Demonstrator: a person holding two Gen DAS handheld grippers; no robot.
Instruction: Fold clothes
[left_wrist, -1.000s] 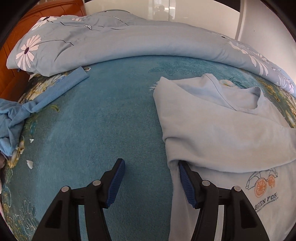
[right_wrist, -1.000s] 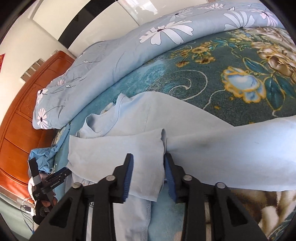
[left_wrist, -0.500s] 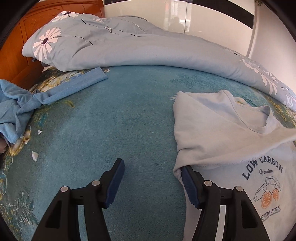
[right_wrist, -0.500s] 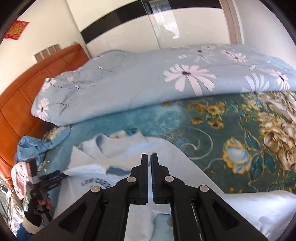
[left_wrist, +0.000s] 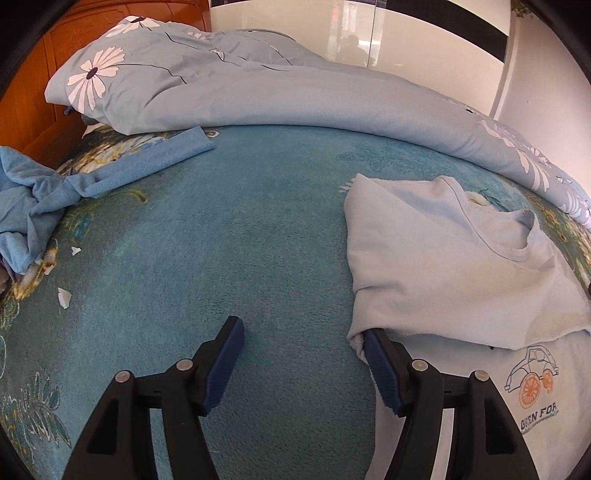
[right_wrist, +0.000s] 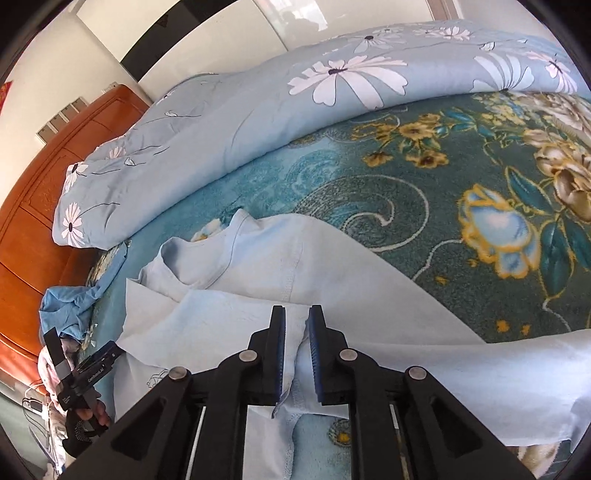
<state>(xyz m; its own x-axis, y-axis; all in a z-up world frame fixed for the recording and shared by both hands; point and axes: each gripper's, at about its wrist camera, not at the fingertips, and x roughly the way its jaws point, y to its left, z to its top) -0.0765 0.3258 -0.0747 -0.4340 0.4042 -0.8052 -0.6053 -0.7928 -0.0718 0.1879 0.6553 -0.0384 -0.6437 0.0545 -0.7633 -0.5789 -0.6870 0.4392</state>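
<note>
A pale blue T-shirt with an orange-wheeled car print lies on the teal blanket, one sleeve folded across its chest. My left gripper stands open over bare blanket, with its right finger against the shirt's folded left edge. In the right wrist view the T-shirt spreads under my right gripper. Its jaws are opening, a narrow gap apart. A sleeve edge lies between and below them, and the pads do not press on it. My left gripper also shows there, in a gloved hand.
A floral pale blue duvet is heaped along the far side of the bed. A crumpled blue garment lies at the left by the wooden headboard. Small white scraps dot the blanket.
The right jaws closed fully, then parted a little over the shirt's sleeve. The right view swung up and came back down. The left gripper rolled slightly and stays open by the shirt's edge.
</note>
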